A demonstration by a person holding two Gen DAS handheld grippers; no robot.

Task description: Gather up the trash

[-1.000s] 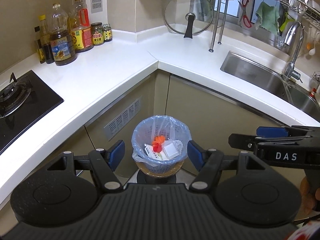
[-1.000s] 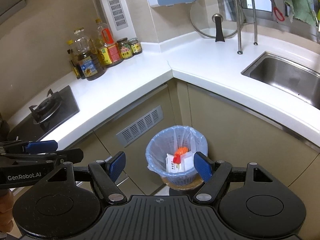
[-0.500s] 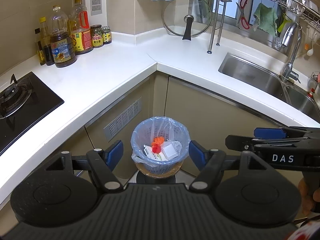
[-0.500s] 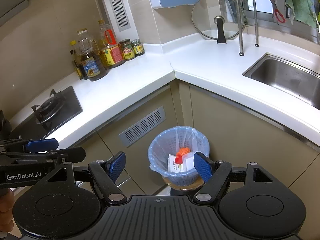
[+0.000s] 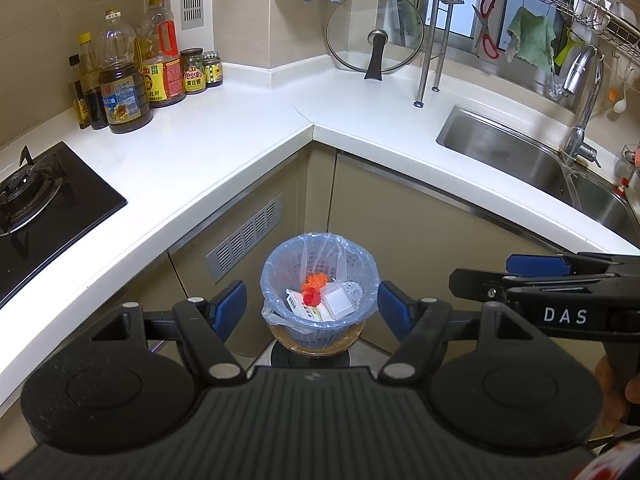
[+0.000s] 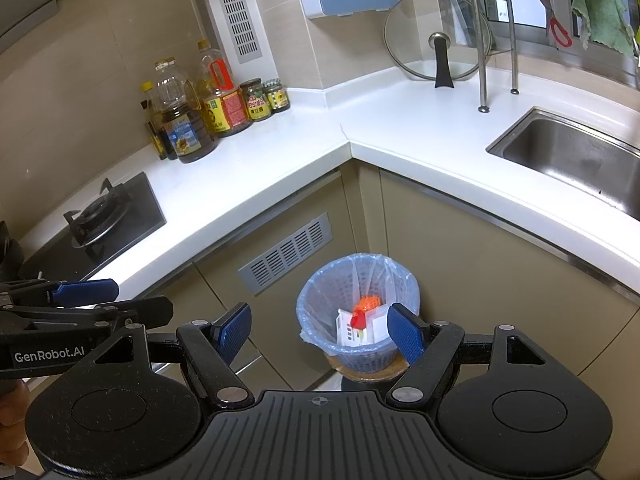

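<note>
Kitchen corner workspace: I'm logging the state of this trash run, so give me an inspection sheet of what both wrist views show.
Surface: white countertop wraps the corner; no loose trash seen on it.
Job's things: blue trash bin with plastic liner stands on the floor by the corner cabinet, holding white cartons and a red-orange scrap.
Clutter: oil bottles and jars near the wall, glass lid propped upright.
Grippers: left gripper open, empty, framing the bin; right gripper open, empty.
Cables: nothing seen.
Surroundings: gas hob, steel sink with tap, hanging scissors, green cloth.
</note>
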